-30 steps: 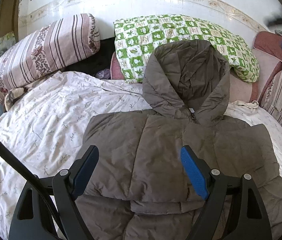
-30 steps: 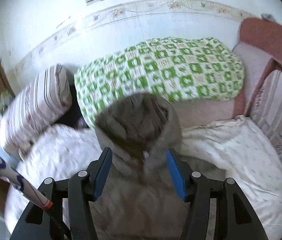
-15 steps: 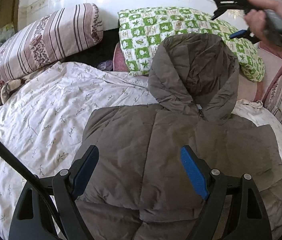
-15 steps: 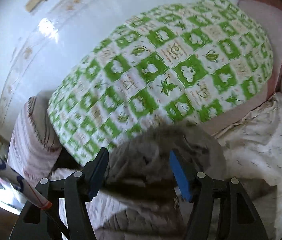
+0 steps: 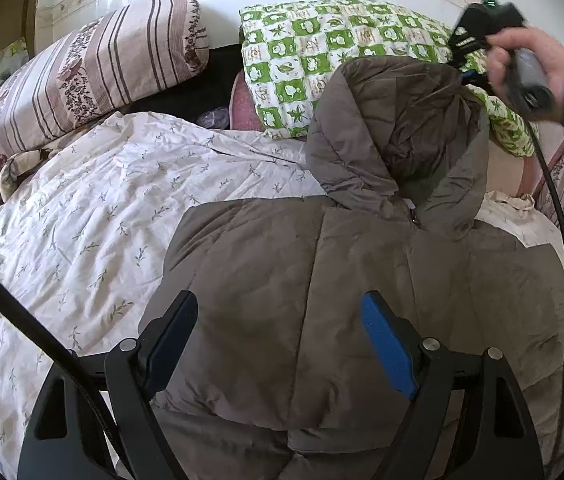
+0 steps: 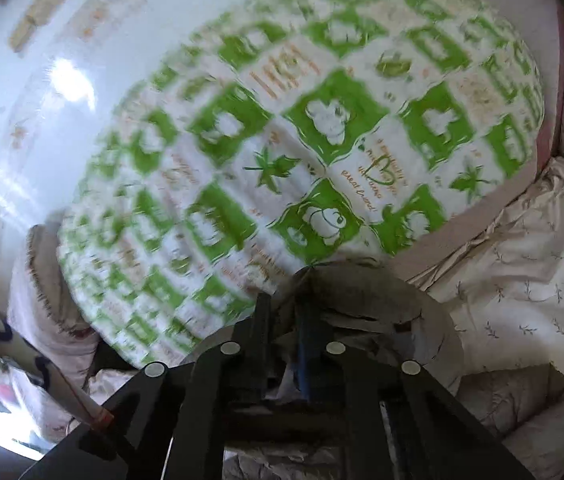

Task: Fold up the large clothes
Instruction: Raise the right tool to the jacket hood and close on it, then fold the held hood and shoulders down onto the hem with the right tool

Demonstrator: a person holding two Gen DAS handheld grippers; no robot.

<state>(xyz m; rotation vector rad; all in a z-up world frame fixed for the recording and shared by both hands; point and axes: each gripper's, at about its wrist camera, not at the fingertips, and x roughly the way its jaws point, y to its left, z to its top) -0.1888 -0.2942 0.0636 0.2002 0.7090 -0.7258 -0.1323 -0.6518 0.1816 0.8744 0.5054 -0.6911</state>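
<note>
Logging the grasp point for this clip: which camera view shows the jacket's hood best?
The left wrist view. It shows the whole hood propped against the green checked pillow, with the right gripper at its top edge. The right wrist view shows only a blurred patch of the hood's top, pinched in that gripper's closed jaws.

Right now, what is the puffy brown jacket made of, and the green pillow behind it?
The jacket looks like smooth, slightly shiny synthetic cloth over soft padding: stitched seams split it into puffy panels, and the hood crumples softly. What fills it cannot be seen. The green checked pillow looks like matte printed woven cloth, probably cotton, over soft stuffing.
</note>
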